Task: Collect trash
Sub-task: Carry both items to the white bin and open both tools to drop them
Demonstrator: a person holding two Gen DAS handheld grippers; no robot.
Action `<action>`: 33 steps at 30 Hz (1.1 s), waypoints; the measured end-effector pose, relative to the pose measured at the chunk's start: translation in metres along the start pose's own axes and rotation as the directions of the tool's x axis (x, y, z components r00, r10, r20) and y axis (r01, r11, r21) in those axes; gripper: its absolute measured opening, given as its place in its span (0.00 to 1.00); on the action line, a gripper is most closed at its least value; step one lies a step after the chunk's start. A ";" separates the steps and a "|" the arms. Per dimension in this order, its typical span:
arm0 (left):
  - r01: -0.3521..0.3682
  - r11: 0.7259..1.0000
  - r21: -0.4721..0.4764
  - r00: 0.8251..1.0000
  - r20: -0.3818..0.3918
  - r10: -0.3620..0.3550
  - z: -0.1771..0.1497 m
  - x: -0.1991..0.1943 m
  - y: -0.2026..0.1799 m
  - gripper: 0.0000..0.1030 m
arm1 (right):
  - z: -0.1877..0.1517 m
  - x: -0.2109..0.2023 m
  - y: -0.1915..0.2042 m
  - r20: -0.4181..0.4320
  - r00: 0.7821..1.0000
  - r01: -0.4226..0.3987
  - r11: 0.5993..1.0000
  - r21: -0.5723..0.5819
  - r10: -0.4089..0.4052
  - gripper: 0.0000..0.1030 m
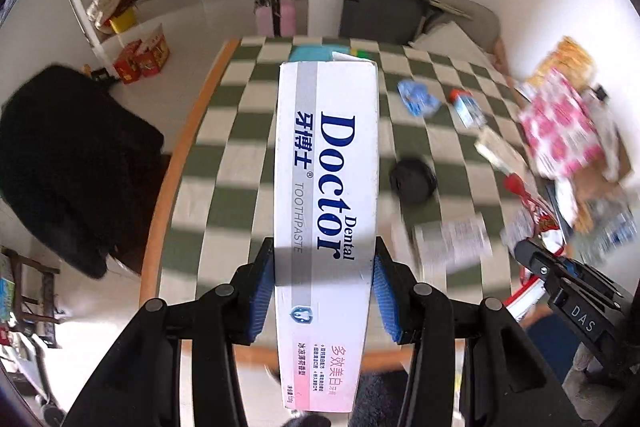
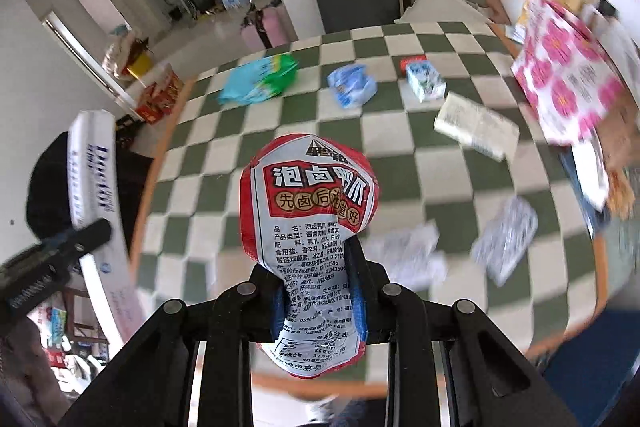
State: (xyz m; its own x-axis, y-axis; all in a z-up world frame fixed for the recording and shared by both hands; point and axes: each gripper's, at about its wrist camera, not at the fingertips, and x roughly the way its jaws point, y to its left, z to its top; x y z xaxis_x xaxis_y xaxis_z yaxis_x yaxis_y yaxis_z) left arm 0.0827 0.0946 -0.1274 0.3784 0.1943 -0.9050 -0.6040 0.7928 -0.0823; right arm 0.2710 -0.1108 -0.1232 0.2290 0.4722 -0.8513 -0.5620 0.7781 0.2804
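In the left wrist view, the left gripper (image 1: 324, 291) held one toothpaste box (image 1: 326, 195), its jaws closed on the box's long sides near the printed end closest to the camera. The box ran straight forward from the jaws, lifted above the checkered tablecloth (image 1: 240, 163). Ahead and to the right of the jaws lay one crumpled blue wrapper (image 1: 418, 98) and one small blue carton (image 1: 468, 109), near each other but apart. One black round object (image 1: 413, 179) sat just right of the box's middle, and one blurred white packet (image 1: 454, 241) lay right of the jaw tips. Far right stood one pink flowered box (image 1: 560, 129). The right gripper (image 1: 560, 279) showed at the lower right edge, with a red wrapper edge beside it.

In the right wrist view, the right gripper (image 2: 318, 291) was clamped on one red and white snack wrapper (image 2: 310, 223), the jaws narrow around its pinched waist, the wrapper bulging upward past the tips. Beyond the jaws I counted one teal and green bag (image 2: 260, 83), the blue wrapper (image 2: 352, 85), the small carton (image 2: 426, 81) and one white flat box (image 2: 476, 127). To the right of the jaws lay two blurred white packets (image 2: 506, 239), apart. At far left, the left gripper (image 2: 64, 247) carried the toothpaste box (image 2: 94, 195), tilted upright.
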 end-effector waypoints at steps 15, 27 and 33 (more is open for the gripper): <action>0.098 0.961 -0.259 0.858 -0.467 -0.213 -0.248 0.158 0.081 0.41 | -0.299 0.080 0.016 -0.363 0.929 -0.018 0.985 0.169 0.079 0.26; 0.065 0.954 -0.292 0.785 -0.575 -0.230 -0.347 0.422 0.099 0.78 | -0.428 0.357 -0.047 -0.506 0.852 -0.015 0.971 0.240 0.138 0.34; -0.010 0.975 -0.220 0.819 -0.562 -0.119 -0.374 0.442 0.124 0.99 | -0.469 0.441 -0.050 -0.588 0.798 -0.025 0.981 0.190 0.134 0.52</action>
State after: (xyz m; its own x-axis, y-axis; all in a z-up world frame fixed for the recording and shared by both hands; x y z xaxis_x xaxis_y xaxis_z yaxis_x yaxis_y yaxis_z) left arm -0.0871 0.0629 -0.6933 -0.0123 -0.2595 -0.9657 -0.7474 0.6440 -0.1636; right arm 0.0276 -0.1356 -0.7202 -0.3595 0.2377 -0.9023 -0.4059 0.8309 0.3806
